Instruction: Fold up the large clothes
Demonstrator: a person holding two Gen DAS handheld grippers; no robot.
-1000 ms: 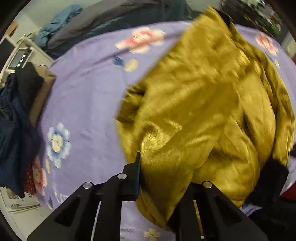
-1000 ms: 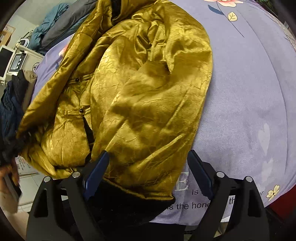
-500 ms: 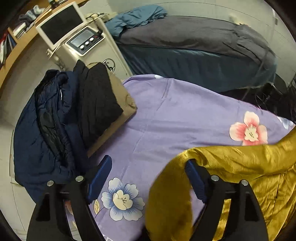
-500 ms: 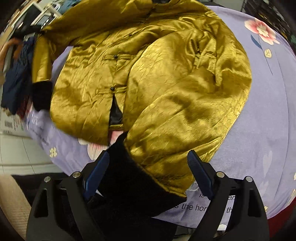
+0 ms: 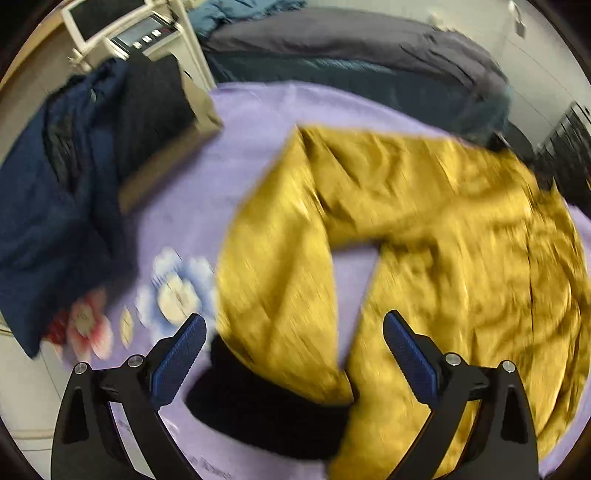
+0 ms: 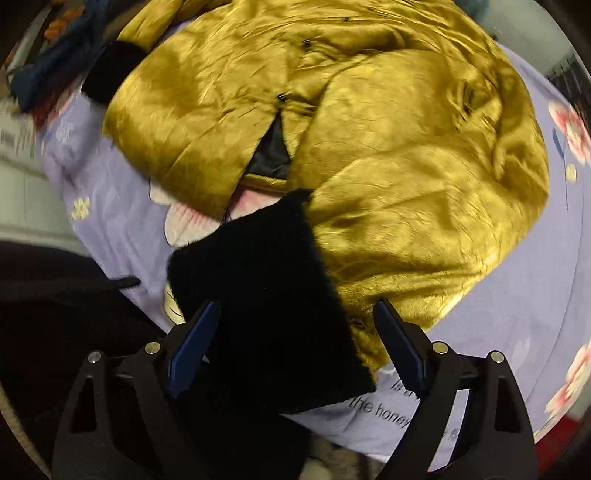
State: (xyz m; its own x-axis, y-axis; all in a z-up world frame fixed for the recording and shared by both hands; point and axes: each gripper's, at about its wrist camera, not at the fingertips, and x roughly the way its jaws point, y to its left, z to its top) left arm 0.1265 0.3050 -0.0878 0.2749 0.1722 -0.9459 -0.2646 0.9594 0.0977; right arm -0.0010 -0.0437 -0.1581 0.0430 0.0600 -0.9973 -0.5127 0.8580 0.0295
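The left wrist view is showing what the right one is not: a heap of navy and black clothing (image 5: 66, 192) lying over a tan box (image 5: 173, 162) at the far left edge of the bed, a white device with a screen (image 5: 122, 26) behind it, and a grey and teal duvet (image 5: 369, 66) along the wall. This view is blurred. The right wrist view is showing instead the front of the gold jacket (image 6: 369, 129), with its small dark buttons, a glimpse of black lining at the opening, and printed lettering on the lilac floral bedspread (image 6: 517, 314) near the bed's edge.

Both grippers are pointing steeply down at the bed. The jacket is lying spread on the bedspread, with 2 sleeves ending in black furry cuffs.

The left gripper (image 5: 295, 354) is hanging over 1 sleeve, its jaws opening wide; the black cuff (image 5: 273, 410) is lying between them, and the blue pads (image 5: 181, 358) are not pressing on it.

The right gripper (image 6: 295, 343) is standing with jaws well apart above the other black cuff (image 6: 266, 295), which is lying between the fingers ungripped.
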